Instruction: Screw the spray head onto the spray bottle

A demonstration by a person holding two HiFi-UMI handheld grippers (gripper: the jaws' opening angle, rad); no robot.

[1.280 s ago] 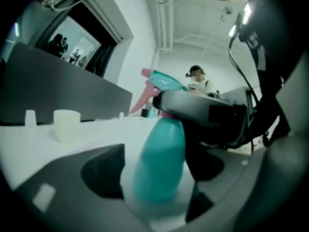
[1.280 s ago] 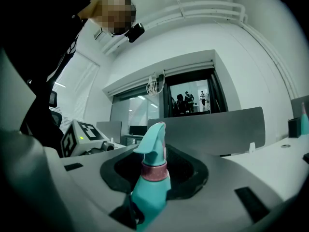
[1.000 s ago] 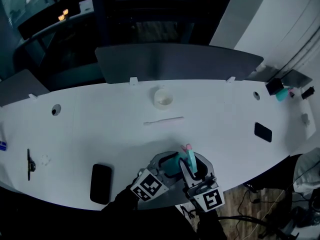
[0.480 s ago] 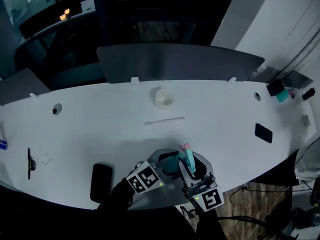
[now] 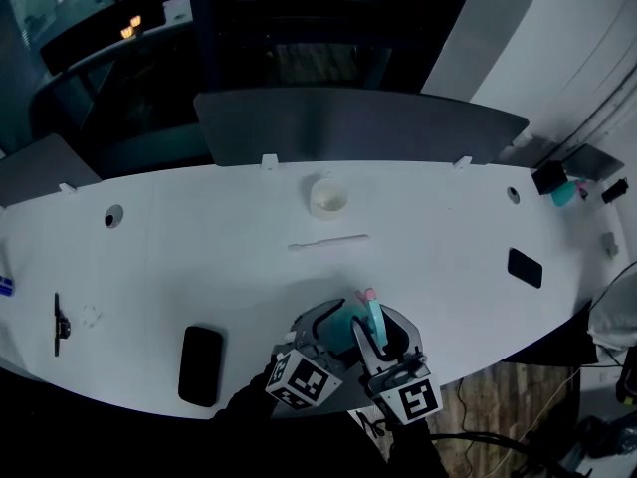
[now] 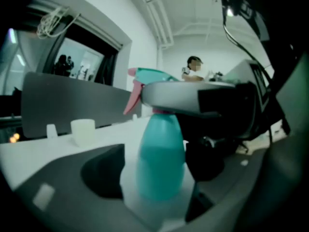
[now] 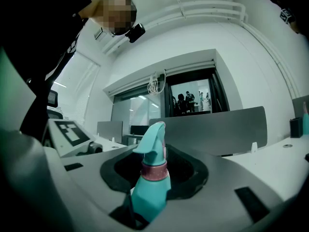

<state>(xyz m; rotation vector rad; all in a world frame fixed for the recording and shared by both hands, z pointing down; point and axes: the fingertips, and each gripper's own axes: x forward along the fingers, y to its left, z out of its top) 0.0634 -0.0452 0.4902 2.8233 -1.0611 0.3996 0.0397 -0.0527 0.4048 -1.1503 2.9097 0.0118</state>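
Opening just now, my left gripper straddles the spray bottle without touching; my right gripper clamps it alone, so it may tilt.

White curved table: white cup, thin rod just nearer, black slab front-left, second black slab right.

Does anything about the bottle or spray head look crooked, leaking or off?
Nothing stands out. The spray head sits in line on the bottle, pink collar snug, no spill visible. The right claw grips the bottle; the jaws of the left claw have just been opening, bottle loose between them.
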